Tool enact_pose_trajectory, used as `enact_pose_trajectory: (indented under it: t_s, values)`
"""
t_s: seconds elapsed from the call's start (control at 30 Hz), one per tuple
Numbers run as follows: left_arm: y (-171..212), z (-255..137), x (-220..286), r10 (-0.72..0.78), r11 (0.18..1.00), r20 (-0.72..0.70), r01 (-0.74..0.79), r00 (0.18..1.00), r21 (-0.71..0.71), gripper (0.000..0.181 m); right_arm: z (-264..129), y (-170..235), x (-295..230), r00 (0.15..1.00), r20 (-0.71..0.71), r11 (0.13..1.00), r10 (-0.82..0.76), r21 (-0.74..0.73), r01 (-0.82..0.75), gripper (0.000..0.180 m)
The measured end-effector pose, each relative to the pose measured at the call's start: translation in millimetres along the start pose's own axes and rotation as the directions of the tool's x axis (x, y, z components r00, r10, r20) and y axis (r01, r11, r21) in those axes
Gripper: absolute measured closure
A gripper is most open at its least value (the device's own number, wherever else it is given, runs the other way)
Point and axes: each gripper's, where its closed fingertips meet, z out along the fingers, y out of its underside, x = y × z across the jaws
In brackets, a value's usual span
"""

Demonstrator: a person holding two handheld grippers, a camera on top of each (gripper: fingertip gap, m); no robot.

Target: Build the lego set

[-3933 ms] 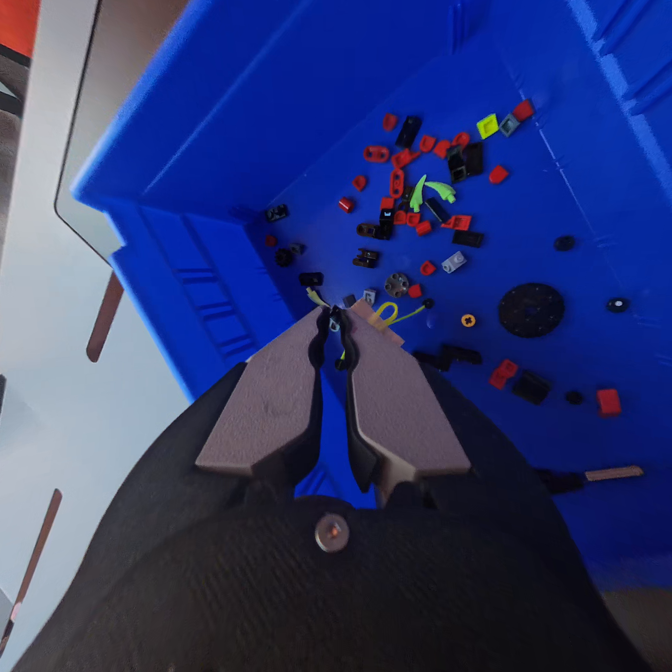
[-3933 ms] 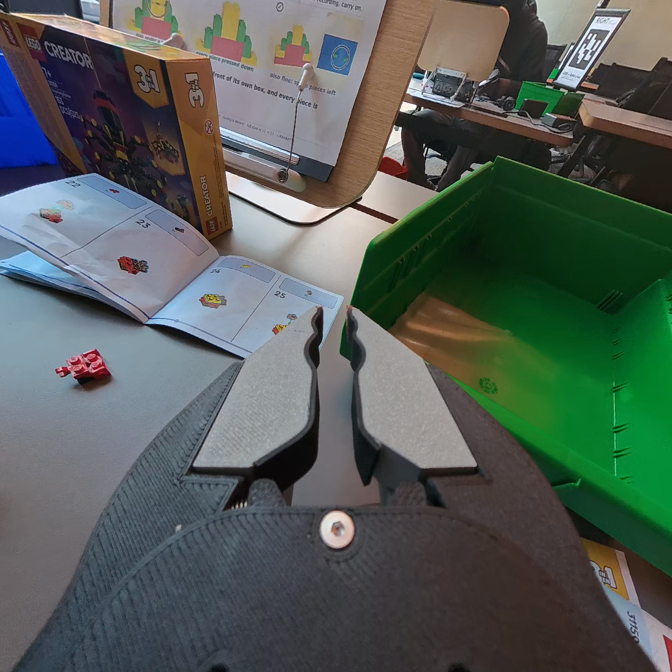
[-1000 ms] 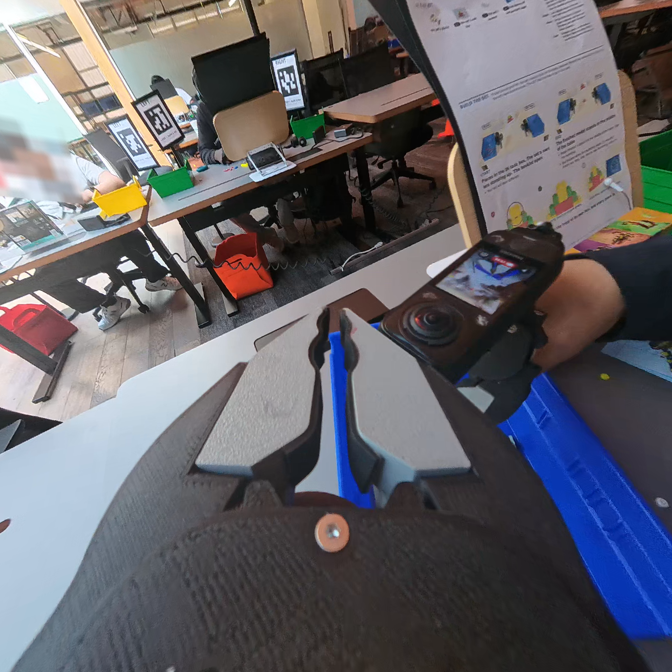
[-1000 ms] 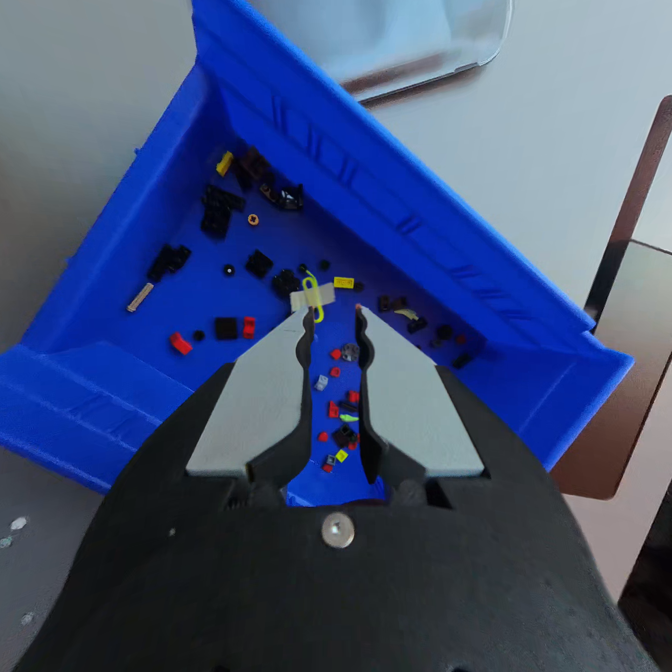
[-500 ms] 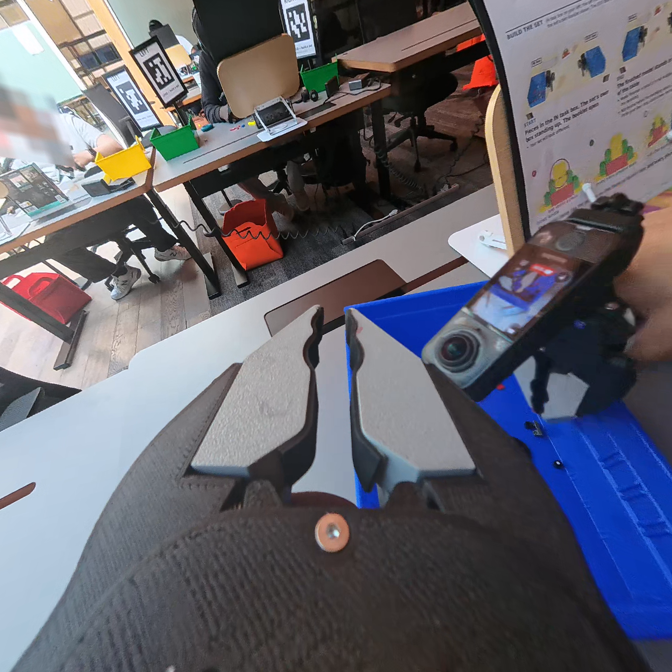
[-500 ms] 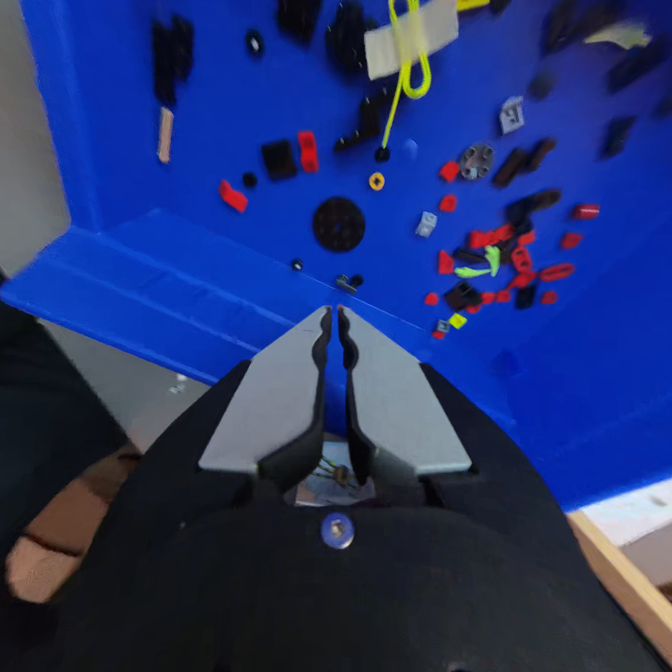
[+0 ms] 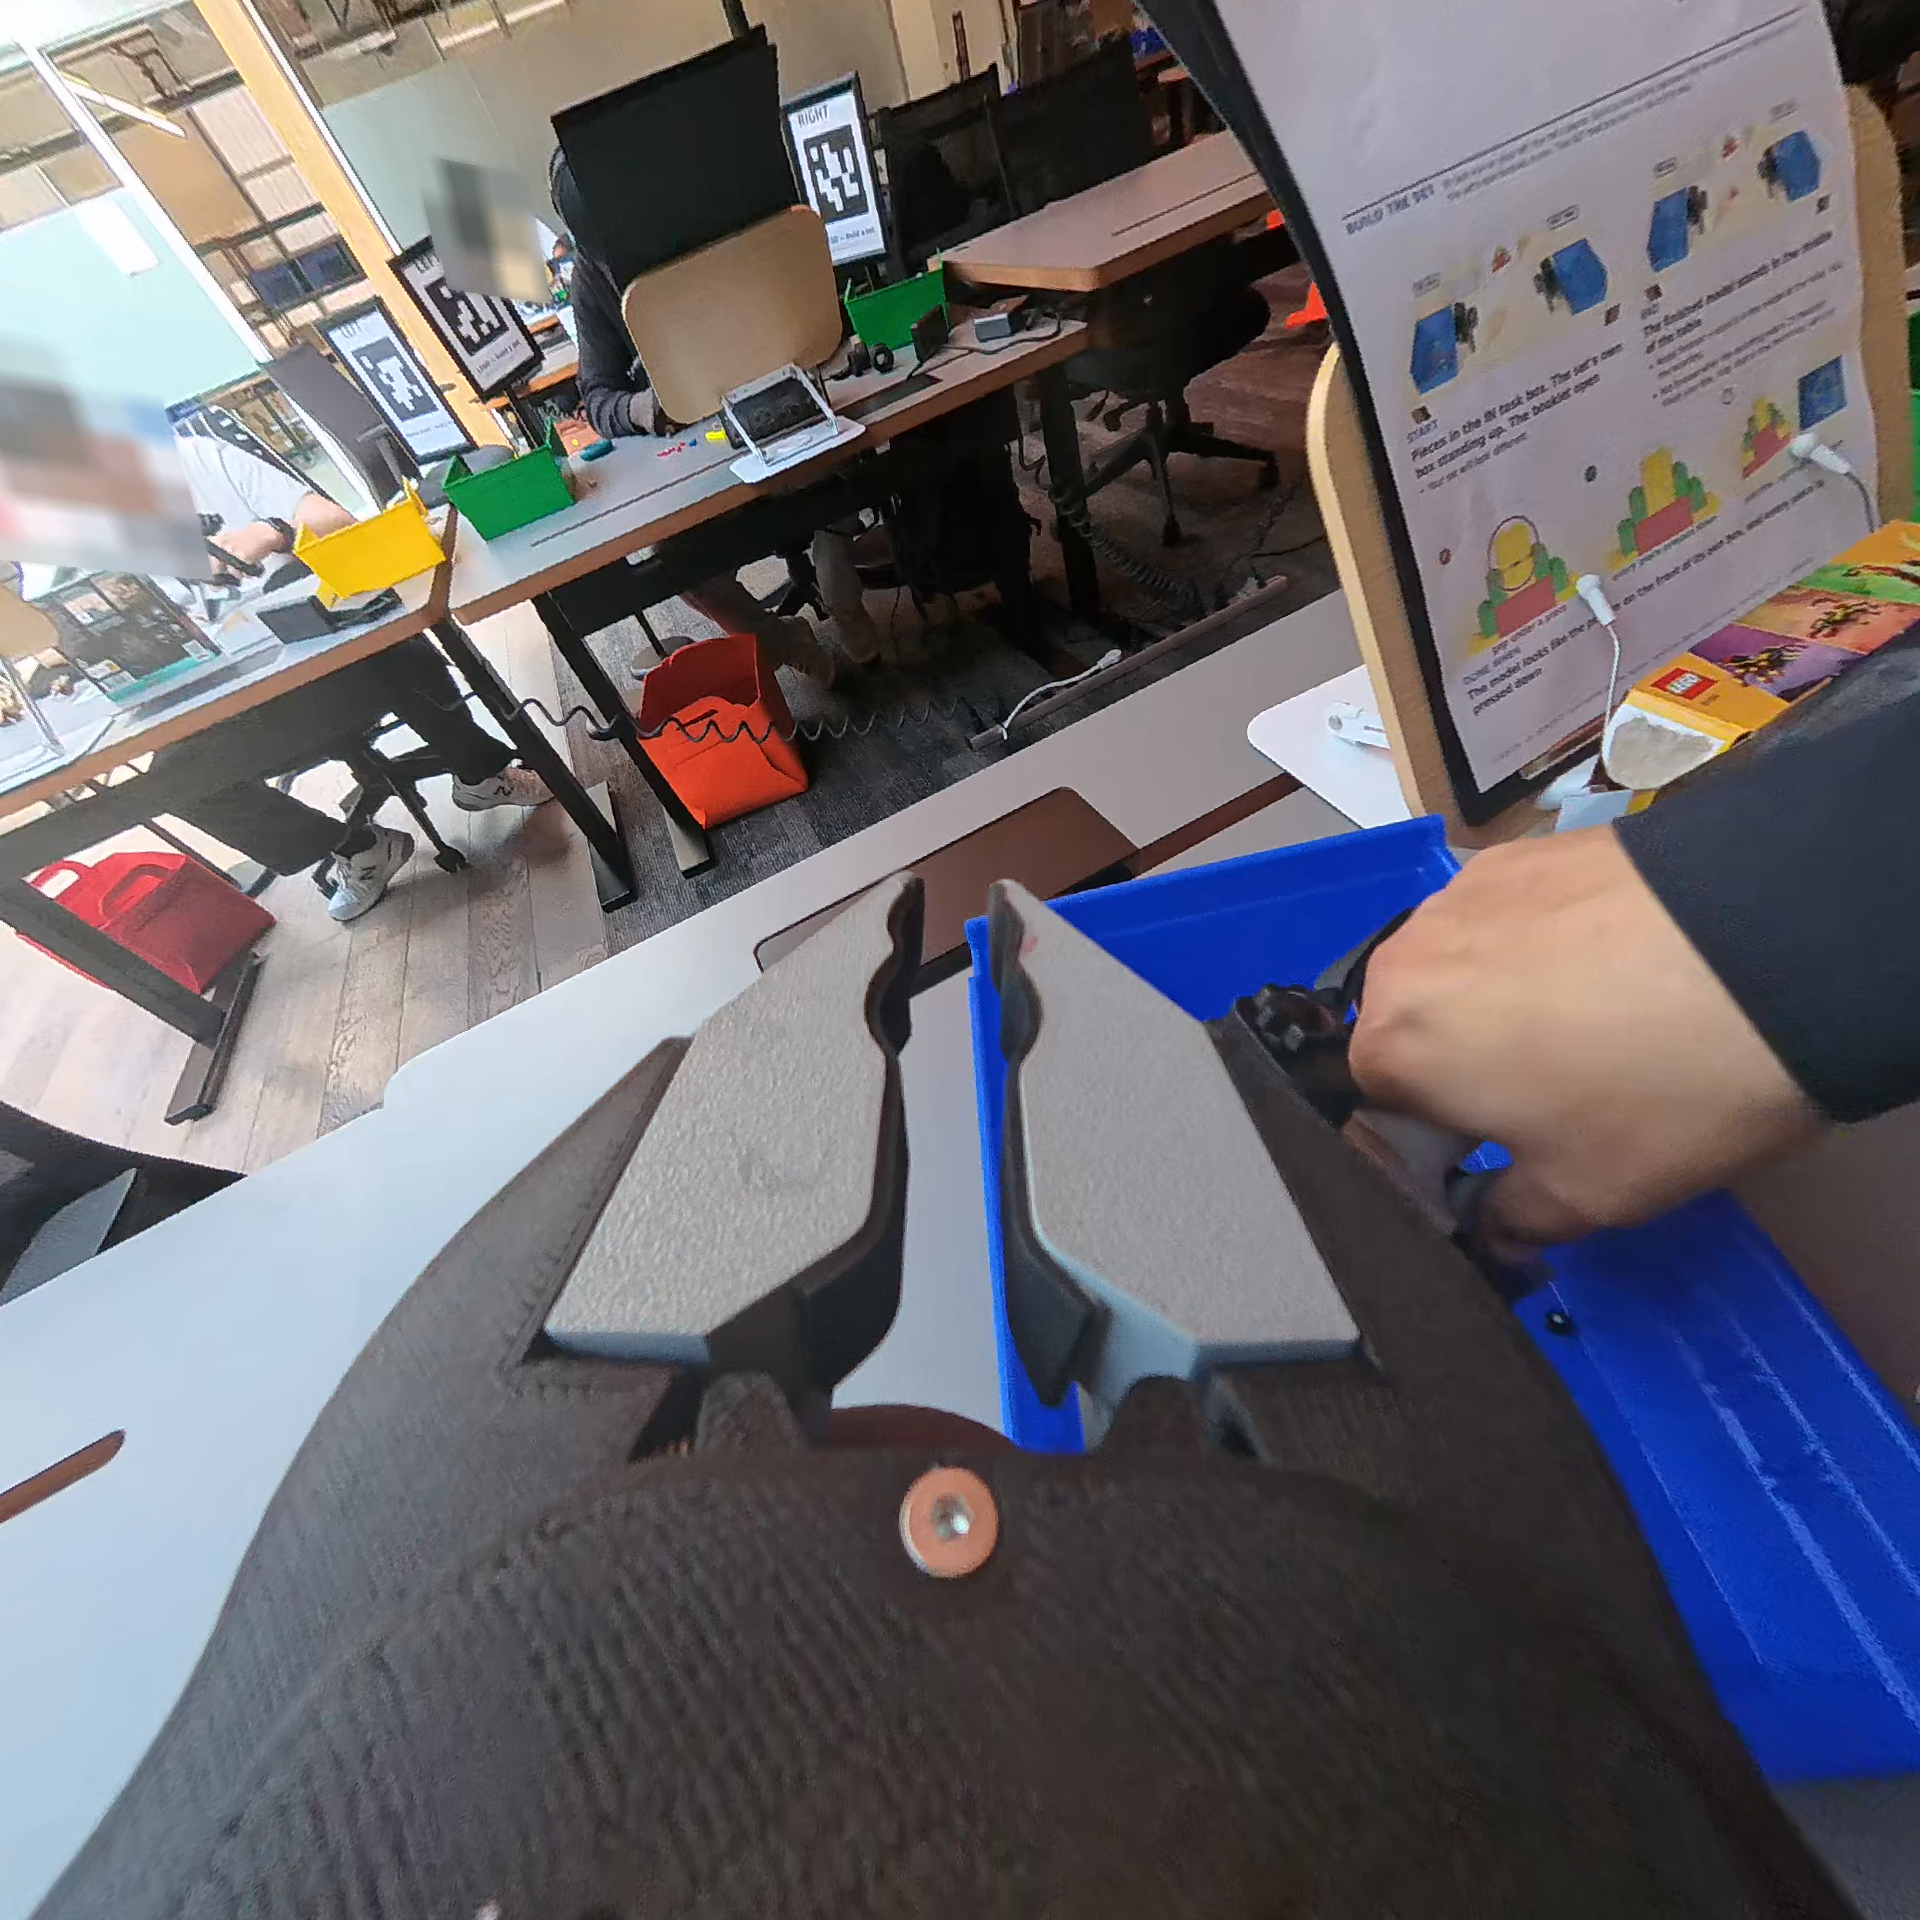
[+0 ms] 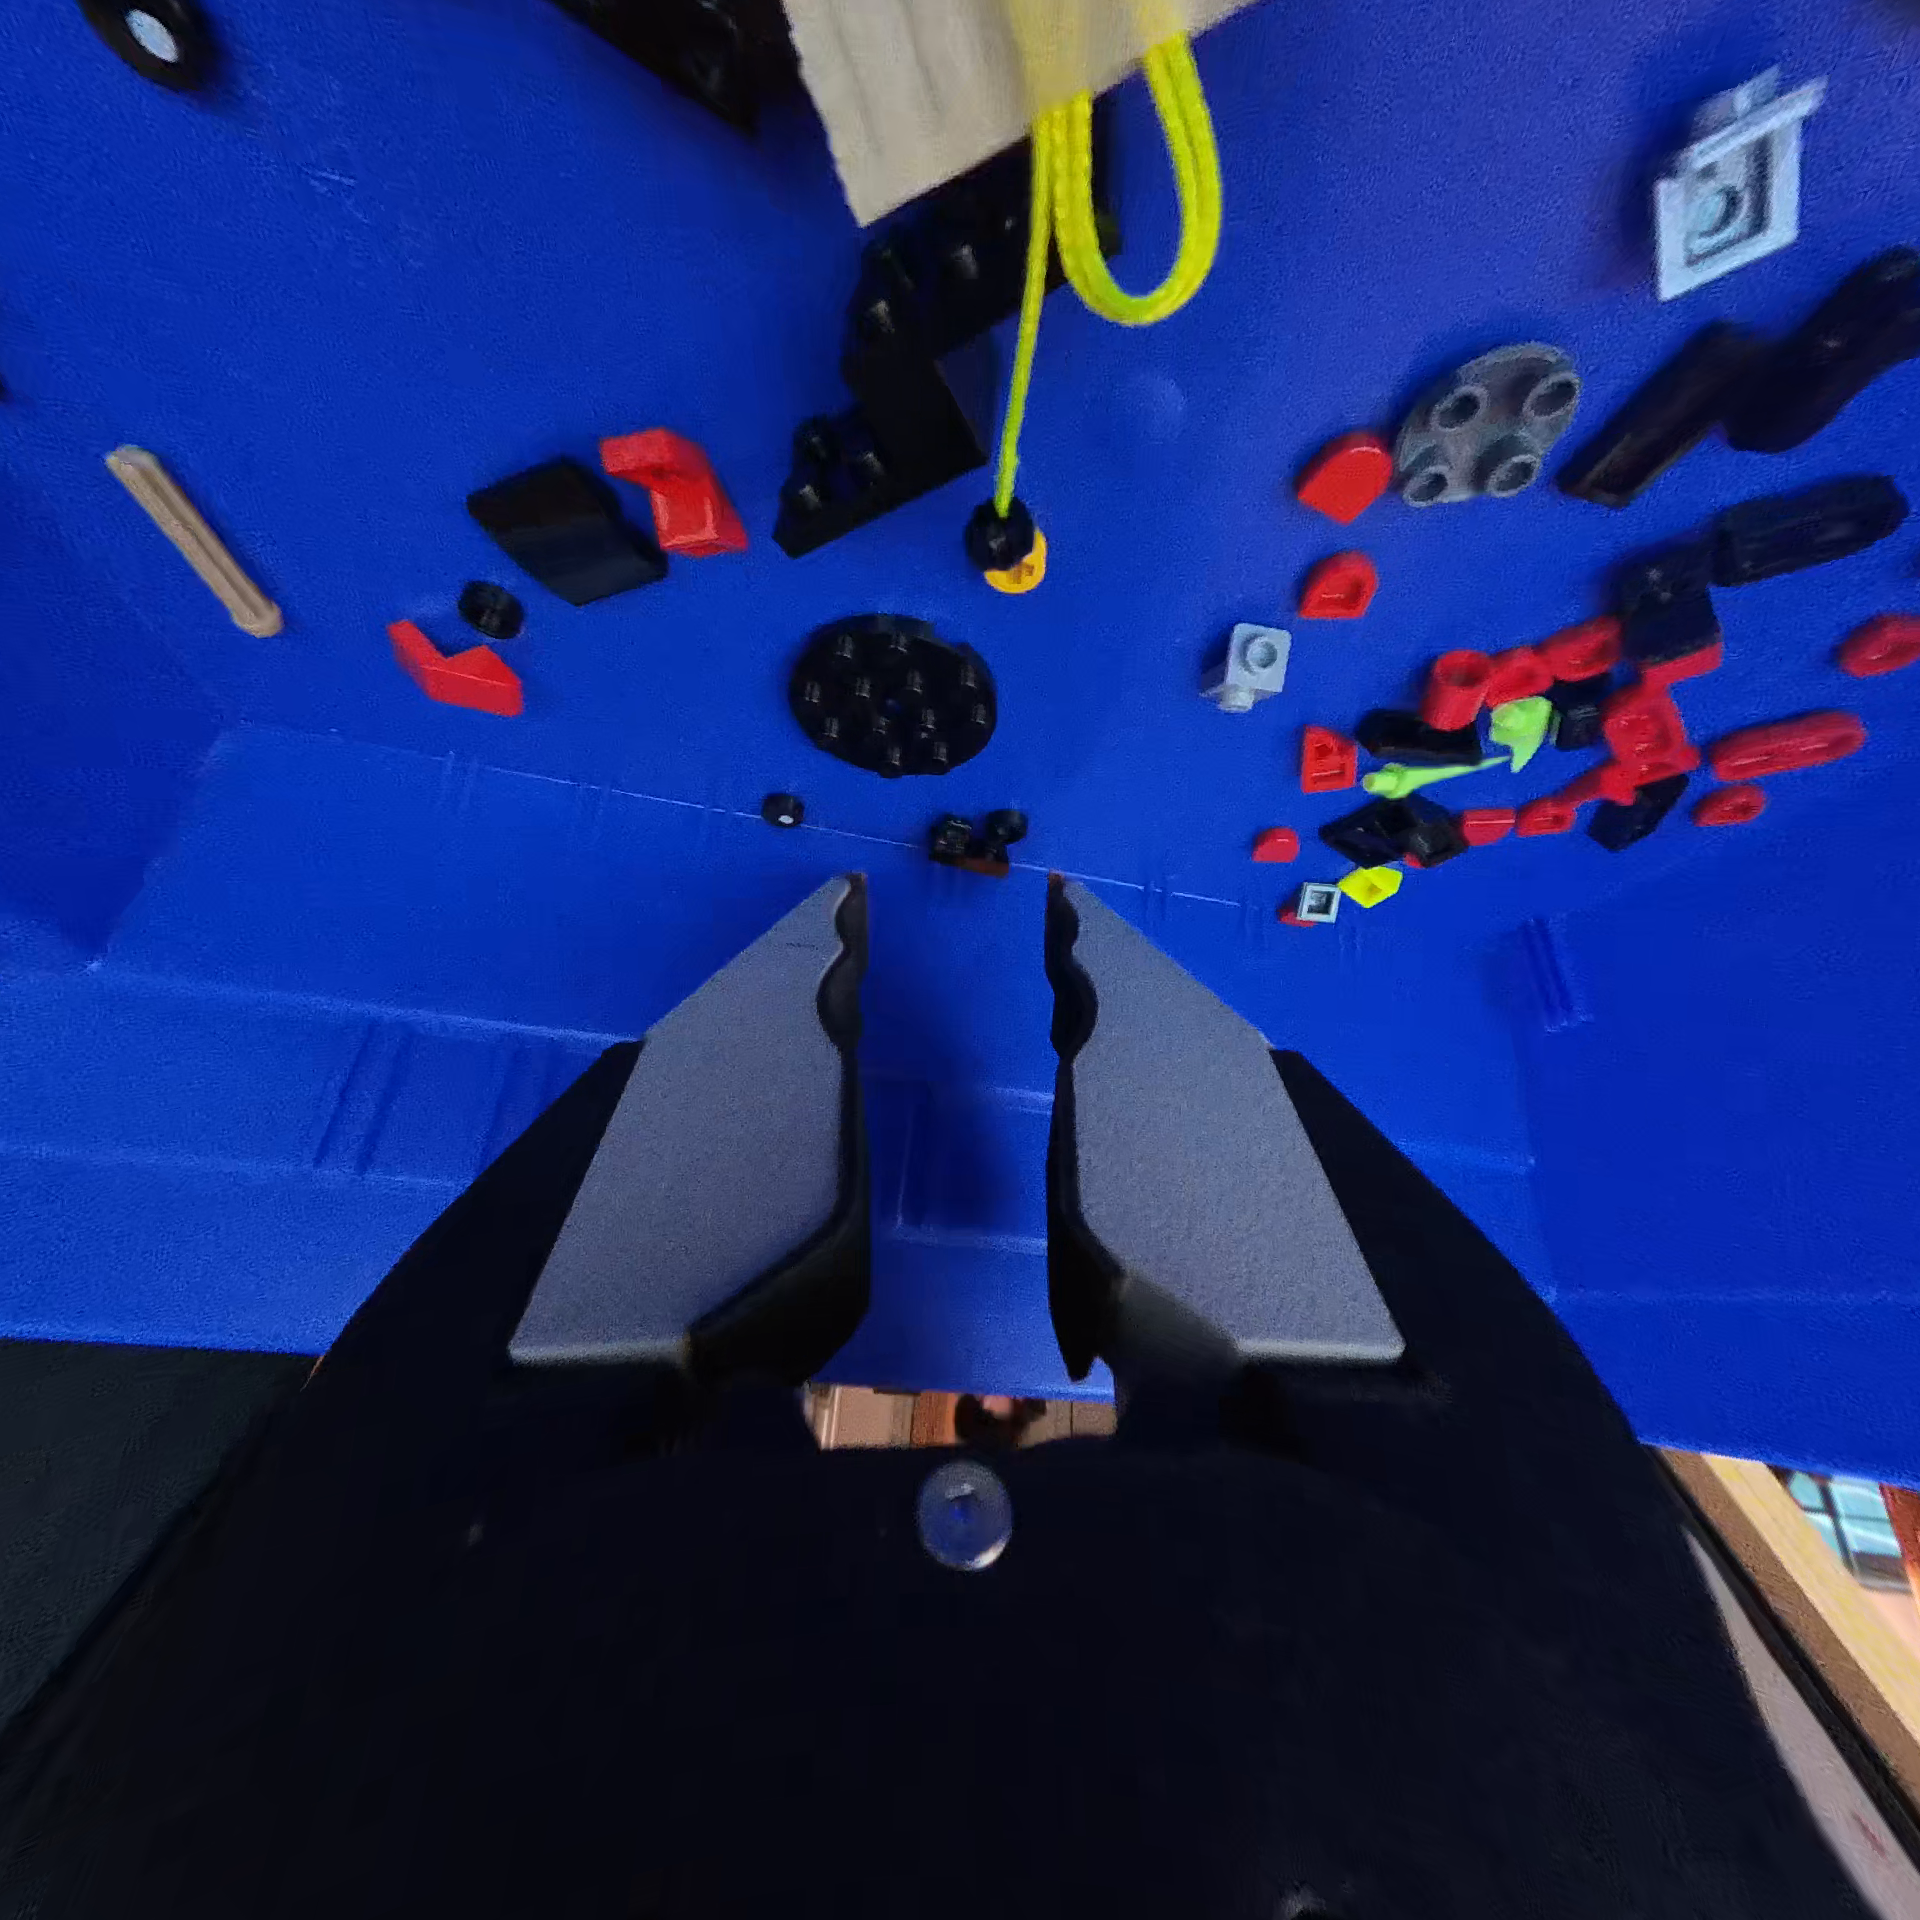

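Right gripper is inside the blue plastic bin, looking down at the floor of it. Jaws moderately wide apart, nothing between them, tips just short of a small black clip piece lying at the crease where floor meets near wall.

Loose lego pieces are spread over the bin floor:
- black round studded plate just beyond the tips, flat, studs up
- tan ribbed axle rod far left, long axis diagonal, upper-left to lower-right
- neon yellow string looped at top, single strand running down to a black knob on a small yellow round piece; the loop passes over a cream card strip
- grey round four-hole plate right of centre
- dense cluster of red and black small parts on the right, with two lime green claw pieces in it

Left gripper sits outside the bin, over the pale grey tabletop, pointing along the bin's left wall toward the room. Jaws narrow gap, empty. In that view a bare hand with a dark sleeve reaches down into the bin from the right. Instruction sheet on a wooden stand stands just beyond the bin.
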Motion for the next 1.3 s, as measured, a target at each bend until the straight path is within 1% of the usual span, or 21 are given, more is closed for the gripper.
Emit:
enact_pose_trajectory:
  t_s: [0.07,0.17,0.27,0.33,0.43,0.47,0.53,0.57,0.6,0.67,0.73,0.77,0.83,0.87,0.9,0.97,1.0,1.1,1.17,1.23,1.3]
  values:
    - [-4.3,-4.4,0.2,-0.001,1.0,-0.001,0.001,1.0,0.019,0.173,2.2,2.1,-1.6,1.0,0.013,1.0,0.015,-0.016,-0.015,0.148]
    - [-6.1,-7.5,-0.1,-0.005,1.0,-0.001,0.005,1.0,0.028,0.172,4.3,-1.7,-0.8,0.999,0.03,0.999,0.038,0.003,-0.038,0.159]
    - [-5.1,-8.7,-0.4,-0.008,1.0,0.003,0.008,1.0,0.024,0.172,8.7,-0.5,0.2,0.998,0.032,0.998,0.058,-0.004,-0.057,0.151]
    - [-4.8,-9.3,0.8,-0.004,1.0,0.004,0.004,1.0,0.021,0.172,9.1,-0.2,-1.1,0.998,0.033,0.998,0.058,0.003,-0.058,0.152]
    - [2.2,-6.3,9.7,0.006,1.0,-0.038,-0.006,0.999,-0.017,0.173,-3.2,9.6,-2.6,0.999,0.003,0.999,0.044,0.024,-0.044,0.15]
    - [11.1,-3.7,16.6,0.014,0.998,-0.078,-0.019,0.997,-0.058,0.17,-14.7,16.2,-6.5,0.999,0.001,0.997,0.046,0.063,-0.046,0.148]
    - [36.9,2.4,27.2,0.03,0.984,-0.152,-0.056,0.988,-0.166,0.165,-45.4,31.0,-17.5,0.999,-0.014,0.964,0.032,0.266,-0.028,0.146]
    - [48.4,5.9,28.0,0.032,0.976,-0.164,-0.066,0.986,-0.206,0.163,-63.0,42.1,-21.6,0.999,-0.032,0.923,0.032,0.384,-0.017,0.144]
    - [61.2,8.0,35.8,0.035,0.965,-0.229,-0.092,0.973,-0.246,0.16,-79.0,55.1,-24.3,0.998,-0.046,0.866,0.051,0.5,-0.022,0.14]
    - [84.7,11.6,61.6,0.007,0.941,-0.393,-0.139,0.919,-0.309,0.155,-99.7,89.8,-25.4,0.992,-0.043,0.738,0.122,0.672,-0.062,0.139]
    - [99.8,22.2,71.0,0.002,0.923,-0.436,-0.169,0.9,-0.346,0.156,-103.1,127.3,-24.8,0.983,-0.012,0.624,0.182,0.774,-0.106,0.137]
    - [107.3,23.6,85.8,0.011,0.91,-0.509,-0.22,0.861,-0.353,0.156,-101.4,143.2,-25.6,0.98,0.011,0.576,0.2,0.808,-0.127,0.137]
    - [125.5,24.1,126.3,0.085,0.871,-0.667,-0.38,0.741,-0.312,0.156,-90.7,173.1,-27.4,0.972,0.064,0.502,0.225,0.848,-0.172,0.136]
    - [136.9,30.0,141.0,0.131,0.834,-0.698,-0.458,0.704,-0.306,0.155,-85.4,183.9,-27.7,0.968,0.082,0.471,0.239,0.861,-0.19,0.137]
    - [149.6,34.7,155.3,0.138,0.791,-0.729,-0.517,0.67,-0.326,0.154,-79.1,193.5,-27.8,0.963,0.096,0.447,0.252,0.871,-0.204,0.137]
    - [171.6,39.8,180.4,0.098,0.705,-0.792,-0.603,0.603,-0.372,0.148,-66.2,207.9,-28.9,0.956,0.115,0.423,0.27,0.878,-0.225,0.137]
    - [177.7,44.8,188.4,0.099,0.682,-0.806,-0.629,0.584,-0.373,0.148,-60.1,213.0,-28.5,0.952,0.118,0.415,0.282,0.879,-0.232,0.136]
    - [189.9,56.1,207.8,0.17,0.647,-0.85,-0.707,0.498,-0.285,0.149,-47.4,221.3,-29.3,0.946,0.133,0.398,0.297,0.883,-0.249,0.137]
    - [196.7,67.5,208.6,0.249,0.606,-0.843,-0.756,0.477,-0.248,0.148,-39.9,222.3,-29.4,0.945,0.141,0.392,0.296,0.884,-0.255,0.137]
    - [198.3,70.4,211.1,0.256,0.604,-0.85,-0.763,0.46,-0.231,0.145,-31.2,221.3,-28.0,0.944,0.144,0.4,0.295,0.879,-0.259,0.137]
    - [195.2,73.8,212.4,0.264,0.626,-0.851,-0.752,0.454,-0.206,0.146,-27.0,218.8,-27.3,0.946,0.144,0.412,0.291,0.873,-0.26,0.137]
